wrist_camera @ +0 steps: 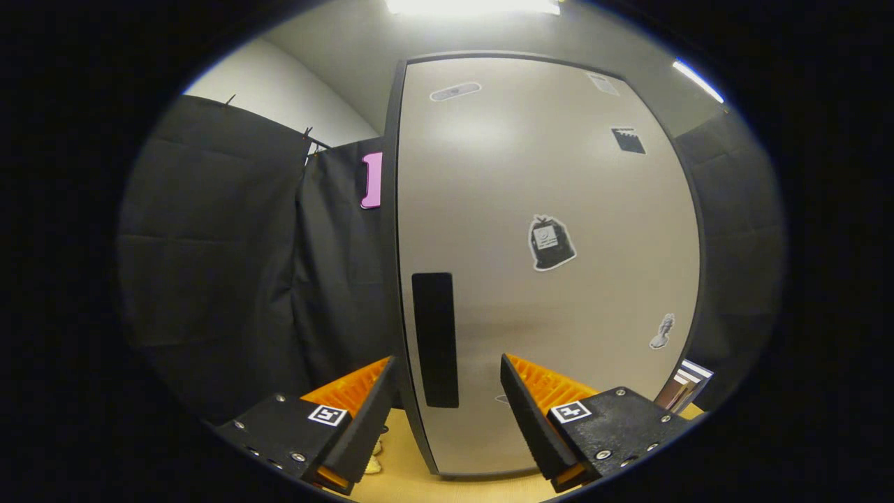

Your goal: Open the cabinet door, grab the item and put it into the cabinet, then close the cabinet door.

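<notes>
Cabinet door (552,265) stands closed, its handle (435,339) between the released tool (447,398) fingers.

Below my claw (447,412), whose fingers stand spread with nothing between them, a light wooden table (405,475) carries the cabinet (545,279), upright with its door closed. A small pale object (375,462) lies on the table beside my left finger, too hidden to identify.
</notes>
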A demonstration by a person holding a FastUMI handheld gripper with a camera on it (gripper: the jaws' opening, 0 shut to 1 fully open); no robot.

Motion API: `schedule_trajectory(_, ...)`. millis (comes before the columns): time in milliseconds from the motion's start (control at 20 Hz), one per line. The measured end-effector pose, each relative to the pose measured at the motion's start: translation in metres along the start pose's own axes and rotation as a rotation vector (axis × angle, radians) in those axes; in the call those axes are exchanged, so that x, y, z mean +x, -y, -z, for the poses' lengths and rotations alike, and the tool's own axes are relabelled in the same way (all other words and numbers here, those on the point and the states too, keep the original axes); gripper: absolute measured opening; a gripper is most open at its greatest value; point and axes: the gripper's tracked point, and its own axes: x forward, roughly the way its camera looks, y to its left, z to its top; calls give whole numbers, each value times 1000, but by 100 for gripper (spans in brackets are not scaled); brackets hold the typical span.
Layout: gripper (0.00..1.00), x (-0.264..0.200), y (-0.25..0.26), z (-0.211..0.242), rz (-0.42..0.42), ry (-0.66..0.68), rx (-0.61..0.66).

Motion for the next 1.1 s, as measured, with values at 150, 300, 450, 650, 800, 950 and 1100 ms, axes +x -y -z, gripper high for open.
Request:
schedule_trajectory(150,80,23,-4,24,10,-72,5)
schedule_trajectory(300,59,30,0,33,15,-97,16)
schedule_trajectory(450,33,31,0,34,9,-99,-6)
schedule_trajectory(650,28,23,0,36,-22,-111,-23)
schedule_trajectory(800,28,2,-4,32,-55,-115,-20)
schedule_trajectory(950,28,-26,-6,30,-82,-103,-22)
schedule_trajectory(1100,28,-40,-4,28,-119,-88,-7)
